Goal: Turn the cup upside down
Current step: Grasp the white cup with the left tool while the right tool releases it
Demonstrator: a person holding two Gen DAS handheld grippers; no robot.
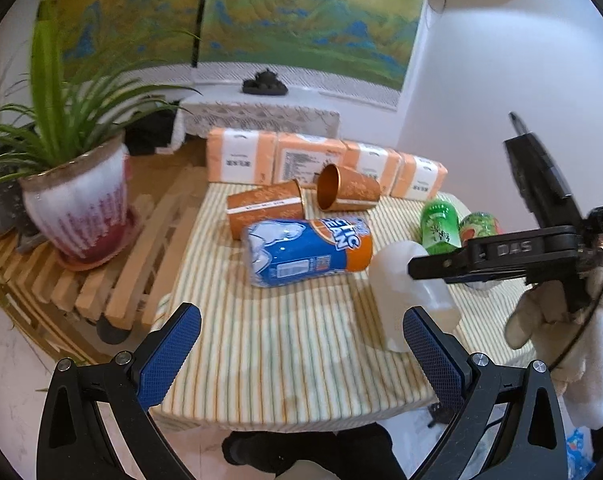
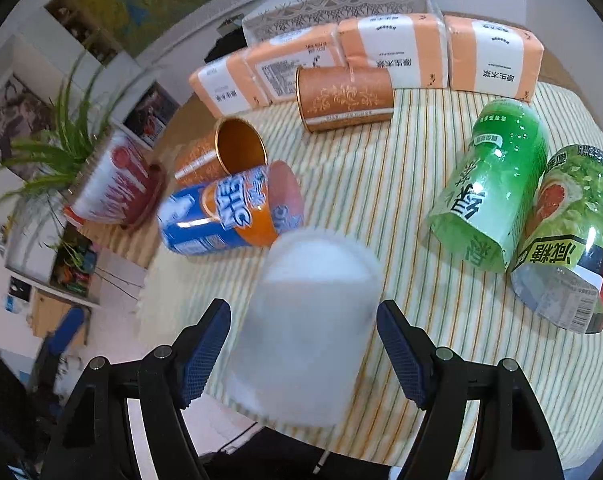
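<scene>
A frosted white cup (image 2: 305, 328) stands upside down on the striped tablecloth (image 2: 401, 200), base up, near the table's front edge. My right gripper (image 2: 303, 354) is open, its blue pads on either side of the cup with gaps showing. In the left wrist view the cup (image 1: 411, 292) stands at the right, with the right gripper's black finger (image 1: 481, 258) across it. My left gripper (image 1: 301, 350) is open and empty over the tablecloth (image 1: 281, 340), left of the cup.
Two orange cups (image 2: 345, 98) (image 2: 221, 152), a blue-orange can (image 2: 229, 212) and two green bottles (image 2: 489, 192) (image 2: 569, 236) lie on the table. Orange tissue packs (image 2: 381, 56) line the back. A potted plant (image 1: 77, 200) stands on a slatted bench to the left.
</scene>
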